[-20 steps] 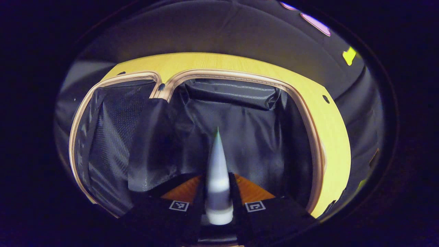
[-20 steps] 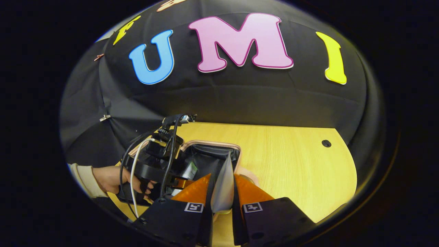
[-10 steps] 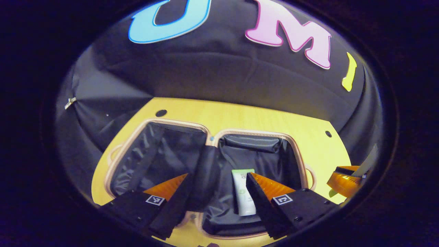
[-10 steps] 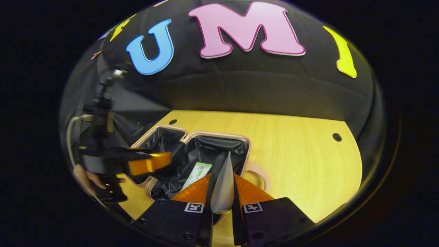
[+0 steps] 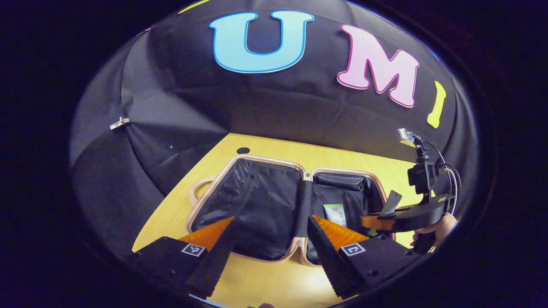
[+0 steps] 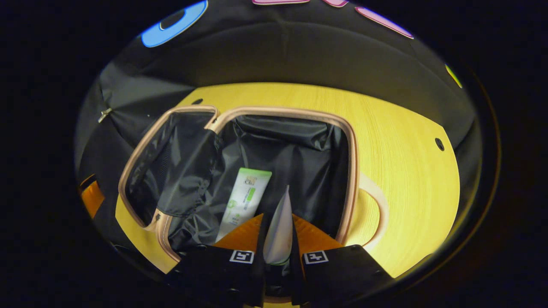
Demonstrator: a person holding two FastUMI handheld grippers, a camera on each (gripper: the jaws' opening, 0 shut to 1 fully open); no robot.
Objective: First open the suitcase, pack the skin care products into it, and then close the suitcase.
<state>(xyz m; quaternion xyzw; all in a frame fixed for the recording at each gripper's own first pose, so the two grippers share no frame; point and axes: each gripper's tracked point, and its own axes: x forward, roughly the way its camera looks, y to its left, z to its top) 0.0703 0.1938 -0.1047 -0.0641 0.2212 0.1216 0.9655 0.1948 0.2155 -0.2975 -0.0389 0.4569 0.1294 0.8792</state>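
Suitcase (image 6: 351,171) open — tube (image 6: 279,233) in right gripper (image 6: 277,239)

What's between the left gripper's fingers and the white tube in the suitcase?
In the left gripper view, the open left gripper faces the suitcase; the near rim and black lining lie before the white tube. Nothing else intervenes.

Your left gripper (image 5: 270,233) hangs with its fingers spread wide and nothing between them. Your right gripper (image 6: 277,233) has both fingers pressed together, your hand (image 5: 436,224) around its handle.
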